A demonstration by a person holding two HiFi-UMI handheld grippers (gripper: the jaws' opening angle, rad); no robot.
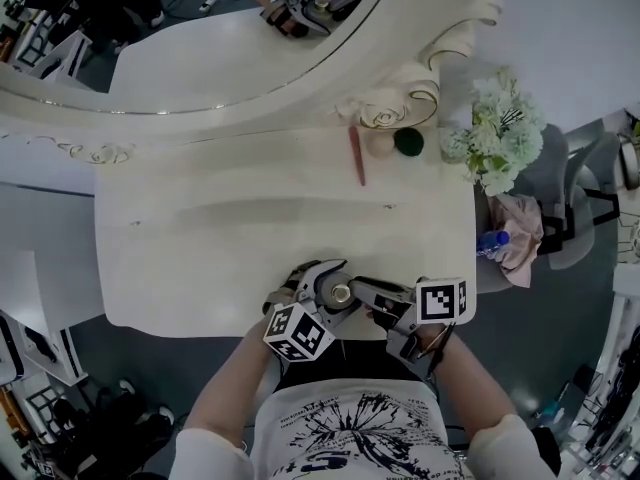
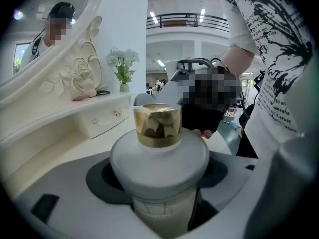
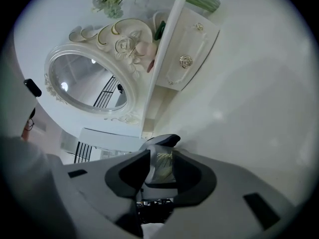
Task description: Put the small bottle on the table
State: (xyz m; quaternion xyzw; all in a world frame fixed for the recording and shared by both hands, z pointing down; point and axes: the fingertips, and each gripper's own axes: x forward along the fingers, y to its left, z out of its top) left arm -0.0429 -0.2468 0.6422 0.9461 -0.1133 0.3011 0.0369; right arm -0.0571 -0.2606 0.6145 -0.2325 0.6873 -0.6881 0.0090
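Note:
A small frosted white bottle (image 2: 159, 161) with a gold cap (image 2: 157, 125) sits upright between the jaws of my left gripper (image 2: 159, 177), which is shut on its body. In the head view the bottle (image 1: 340, 293) is held just over the front edge of the white dressing table (image 1: 200, 248), with my left gripper (image 1: 325, 290) on its left side. My right gripper (image 1: 358, 298) reaches in from the right. In the right gripper view its dark pads sit against both sides of the gold cap (image 3: 163, 166), so my right gripper (image 3: 160, 167) is shut on the cap.
An oval mirror (image 1: 250, 58) in an ornate frame stands at the back of the table. On the raised shelf lie a pink stick (image 1: 356, 155) and a dark green round thing (image 1: 408, 141). White flowers (image 1: 500, 138) stand far right; a pink cloth (image 1: 515, 230) and a blue bottle (image 1: 492, 240) rest beside the table.

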